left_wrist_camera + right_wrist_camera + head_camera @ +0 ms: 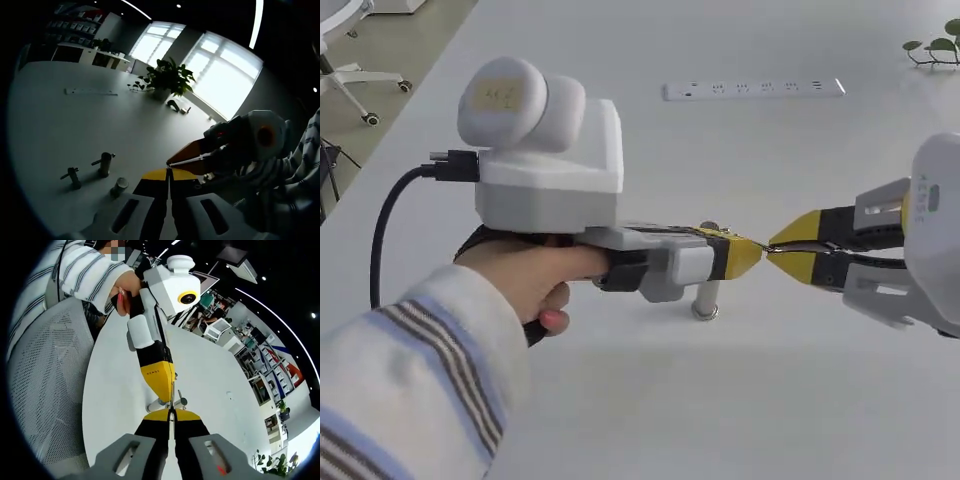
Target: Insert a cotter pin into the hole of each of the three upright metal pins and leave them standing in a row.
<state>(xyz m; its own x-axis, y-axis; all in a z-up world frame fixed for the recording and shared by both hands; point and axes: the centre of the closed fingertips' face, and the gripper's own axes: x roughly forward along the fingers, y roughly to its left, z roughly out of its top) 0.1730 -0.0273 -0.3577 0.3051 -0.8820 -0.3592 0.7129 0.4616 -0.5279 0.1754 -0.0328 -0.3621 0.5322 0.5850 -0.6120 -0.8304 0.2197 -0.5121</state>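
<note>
Left tongs (pixel 758 248) pressed shut, tip against right tongs (pixel 772 251), which pinch the cotter pin (pixel 172 392). Risk: a misaligned handover drops it on the worktop (pixel 720 400); one metal pin (pixel 119 186) looks unfilled.

Left claw (pixel 752 250), right claw (pixel 780 250) both closed; tips meeting.

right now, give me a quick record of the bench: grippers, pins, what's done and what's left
left gripper: jaws shut, tip to tip with the right gripper
right gripper: shut on a thin cotter pin that points at the left tip
stands on: table
done: first pin and second pin, upright, each with a cross piece through the top
left: third pin, upright, no cross piece seen
also there: power strip, plant
</note>
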